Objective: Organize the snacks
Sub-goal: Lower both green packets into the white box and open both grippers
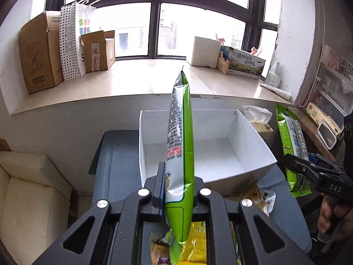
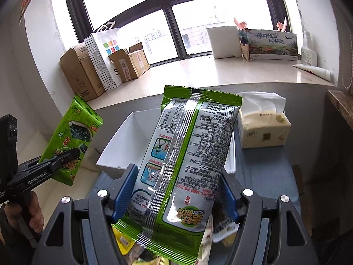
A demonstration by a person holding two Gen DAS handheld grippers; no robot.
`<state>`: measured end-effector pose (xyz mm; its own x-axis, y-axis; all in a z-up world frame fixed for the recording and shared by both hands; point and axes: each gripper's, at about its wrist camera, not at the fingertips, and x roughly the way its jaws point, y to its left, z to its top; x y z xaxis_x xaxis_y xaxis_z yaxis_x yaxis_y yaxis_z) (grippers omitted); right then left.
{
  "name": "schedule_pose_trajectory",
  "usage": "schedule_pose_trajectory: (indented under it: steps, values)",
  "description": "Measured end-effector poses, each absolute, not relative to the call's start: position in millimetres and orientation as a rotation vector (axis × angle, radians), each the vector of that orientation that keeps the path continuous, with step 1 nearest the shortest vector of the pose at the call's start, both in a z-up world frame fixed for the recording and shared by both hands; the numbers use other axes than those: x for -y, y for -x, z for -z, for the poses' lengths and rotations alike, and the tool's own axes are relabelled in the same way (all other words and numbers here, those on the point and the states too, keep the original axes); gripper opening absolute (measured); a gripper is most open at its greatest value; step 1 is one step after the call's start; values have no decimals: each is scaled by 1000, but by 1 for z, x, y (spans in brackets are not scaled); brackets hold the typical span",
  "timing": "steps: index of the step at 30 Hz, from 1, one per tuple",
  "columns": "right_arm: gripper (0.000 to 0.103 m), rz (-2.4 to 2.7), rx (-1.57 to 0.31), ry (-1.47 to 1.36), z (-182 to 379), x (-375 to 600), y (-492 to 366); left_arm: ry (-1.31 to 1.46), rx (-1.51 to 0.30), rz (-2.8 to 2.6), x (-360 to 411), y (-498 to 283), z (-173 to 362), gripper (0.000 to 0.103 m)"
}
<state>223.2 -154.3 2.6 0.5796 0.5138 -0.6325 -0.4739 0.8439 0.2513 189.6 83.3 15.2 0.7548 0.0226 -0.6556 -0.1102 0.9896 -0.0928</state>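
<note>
Green foil seaweed snack packet (image 1: 179,145) stands edge-on btwn left gripper (image 1: 174,190) fingers, clenched on its lower part, held up off the grey table (image 1: 117,154). Second green-and-silver snack packet (image 2: 185,159), back side up, sits gripped across its width btwn right gripper (image 2: 176,190) blue-padded fingers (image 2: 123,190). White open cardboard box (image 1: 253,137) lies just beyond both fingertips; more wrapped snacks (image 1: 194,243) below them.

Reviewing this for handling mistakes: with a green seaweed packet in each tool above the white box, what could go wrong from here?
1. The left tool pinches its seaweed packet only near the bottom edge, so the packet could swing or slip.
2. The right tool spans its seaweed packet flat across its width; the slick wrapper might buckle and slide out.
3. Both head for one white box; the tools could collide.
</note>
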Motion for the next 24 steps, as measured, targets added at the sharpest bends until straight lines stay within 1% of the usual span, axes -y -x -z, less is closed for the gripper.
schedule_pose_trajectory:
  steps: [4,8,9,10,11,12,13,19,24]
  values:
    - [74,-561,-808,-18,1,127,-283,141,-749,-111,-89,-240,-9,15]
    - [75,-547,-833,71,8,106,-323,144,-793,-125,-93,-273,6,16]
    - [76,-529,-856,85,11,104,-332,162,-803,-110,-95,-278,10,27]
    - [81,-529,-878,80,14,103,-339,180,-805,-103,-98,-281,13,41]
    - [87,-549,-896,68,16,102,-344,198,-808,-96,-101,-283,15,83]
    - [99,-553,-899,60,16,103,-346,213,-809,-85,-104,-283,16,102]
    - [103,-542,-889,62,16,106,-344,213,-782,-94,-105,-280,17,103]
    - [103,-528,-815,53,9,121,-331,191,-742,-112,-112,-265,16,103]
    - [103,-617,-802,-86,-3,130,-321,204,-700,-84,-114,-247,8,103]
